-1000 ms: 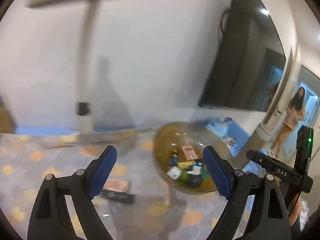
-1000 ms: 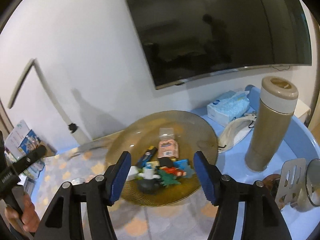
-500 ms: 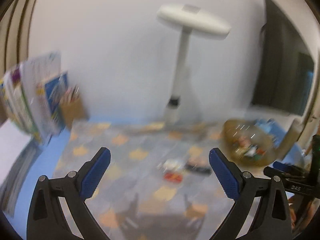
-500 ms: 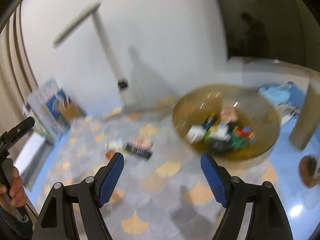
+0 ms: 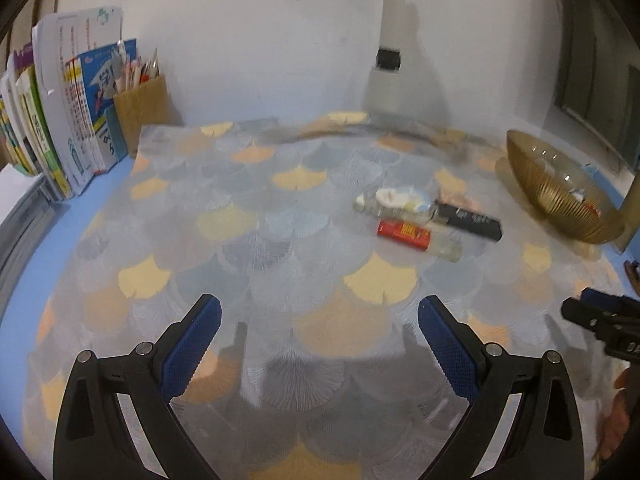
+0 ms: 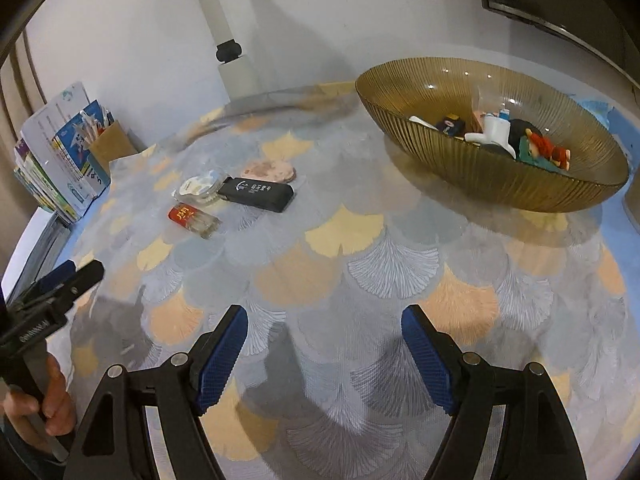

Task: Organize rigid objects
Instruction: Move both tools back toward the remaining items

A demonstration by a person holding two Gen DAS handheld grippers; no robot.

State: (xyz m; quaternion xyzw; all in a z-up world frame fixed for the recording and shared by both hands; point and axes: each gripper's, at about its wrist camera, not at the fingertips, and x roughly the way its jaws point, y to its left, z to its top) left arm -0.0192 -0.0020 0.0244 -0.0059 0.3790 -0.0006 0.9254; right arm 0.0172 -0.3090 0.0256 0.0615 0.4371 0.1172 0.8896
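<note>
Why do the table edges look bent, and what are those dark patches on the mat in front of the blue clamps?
Left wrist view: the fisheye lens bows the books and mat; the lamp post looks slightly smeared. Right wrist view: the dark patches are the left gripper and right gripper casting shadows; ceiling lights glint in the amber bowl.

Both grippers are angled down toward the tabletop, with nothing between the blue pads on either one. The left gripper [image 5: 319,322] has its jaws spread really wide, while the right gripper [image 6: 325,330] is parted a bit less. The left hand [image 6: 38,402] shows wrapped around its handle at the edge of the right wrist view.
</note>
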